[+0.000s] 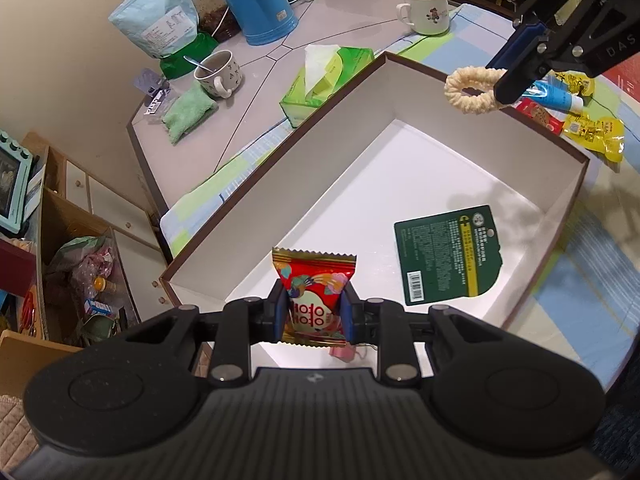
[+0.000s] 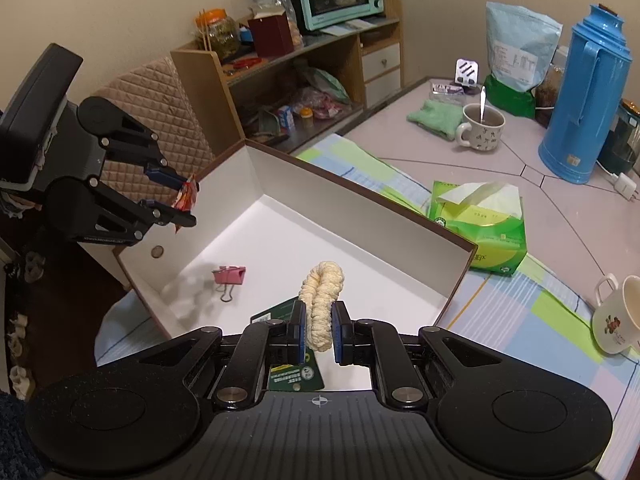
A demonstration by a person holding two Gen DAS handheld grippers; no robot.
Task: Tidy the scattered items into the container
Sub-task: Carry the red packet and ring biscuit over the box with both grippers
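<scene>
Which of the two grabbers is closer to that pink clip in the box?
Left. The left gripper hovers almost directly over the pink binder clip; the right gripper is farther along the box.

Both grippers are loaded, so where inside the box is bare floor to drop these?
Bare white floor runs along the box's far corner and long wall, beyond the green card. In the right wrist view, there's also room between the pink binder clip and that wall. The near end, by card and clip, is crowded.
</scene>
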